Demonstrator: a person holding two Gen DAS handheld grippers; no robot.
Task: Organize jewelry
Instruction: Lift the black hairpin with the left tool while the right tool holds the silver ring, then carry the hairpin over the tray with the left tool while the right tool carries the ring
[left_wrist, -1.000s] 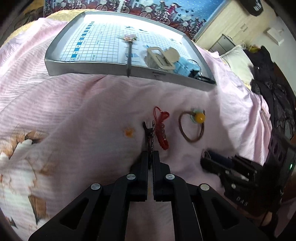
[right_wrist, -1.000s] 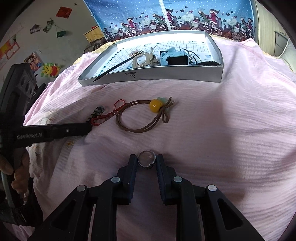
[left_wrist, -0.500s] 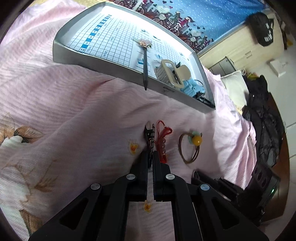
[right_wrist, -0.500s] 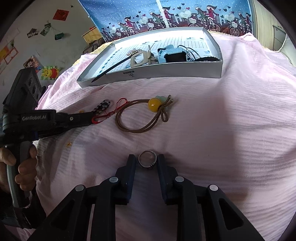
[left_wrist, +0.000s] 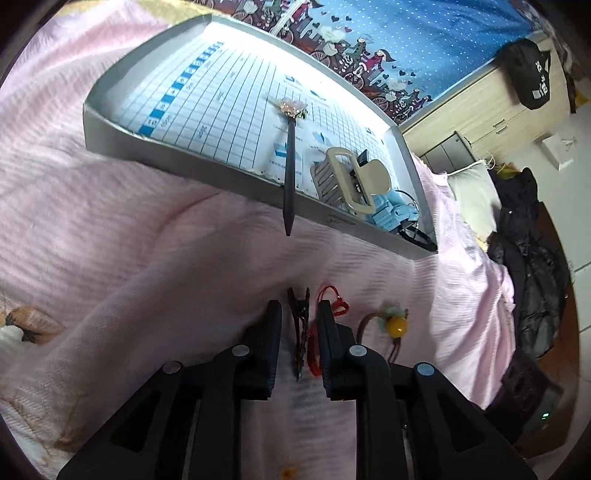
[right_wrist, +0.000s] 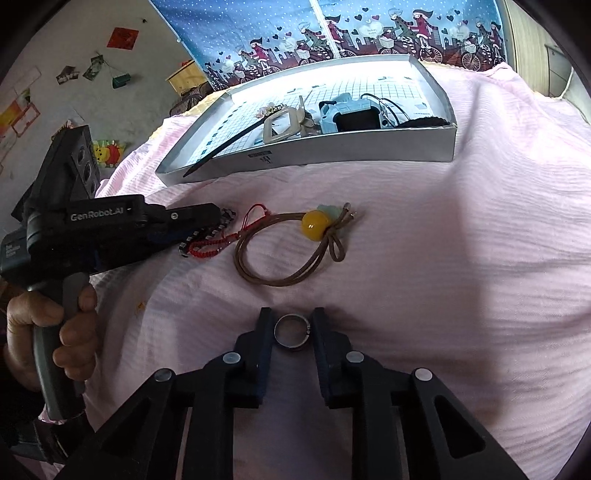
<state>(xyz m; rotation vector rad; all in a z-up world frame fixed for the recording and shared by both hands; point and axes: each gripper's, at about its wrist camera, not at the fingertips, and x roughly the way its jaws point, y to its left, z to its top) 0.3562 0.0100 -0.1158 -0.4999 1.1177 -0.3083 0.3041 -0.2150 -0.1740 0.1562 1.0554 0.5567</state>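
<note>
A: Lying lengthwise between the fingers of the left gripper (left_wrist: 298, 317), the dark clip (left_wrist: 300, 332) has its long axis along the fingers, its forked end pointing away toward the tray (left_wrist: 122, 146).

B: Is it gripped?

A: No. The jaws stand apart, with a gap on each side of the clip. It rests on the pink sheet (left_wrist: 129, 258).

B: And the red thing?

A: A braided red cord (left_wrist: 334, 304) just right of the clip, partly hidden behind the right finger. It runs roughly parallel to the clip, its loop at the far end.

B: The right gripper (right_wrist: 292, 325)?

A: Also spread. A plain metal ring (right_wrist: 291, 329) lies flat between its fingers; I cannot tell whether either touches it.

B: What lies beyond?

A: A brown hair tie (right_wrist: 291, 254), a thin double loop knotted in a bow, carrying a glossy yellow bead (right_wrist: 315, 225). It sits between the ring and the tray.

B: The tray itself?

A: Shallow, grey-walled, with a white floor printed in a blue grid. Inside, a black hair stick (left_wrist: 289, 173) with a pale flower head lies with its point overhanging the near wall. Beside it are a cream claw clip (left_wrist: 347, 181) with comb-like teeth and a light-blue block (left_wrist: 388, 214).

B: The sheet?

A: Ribbed, soft, creased.
</note>
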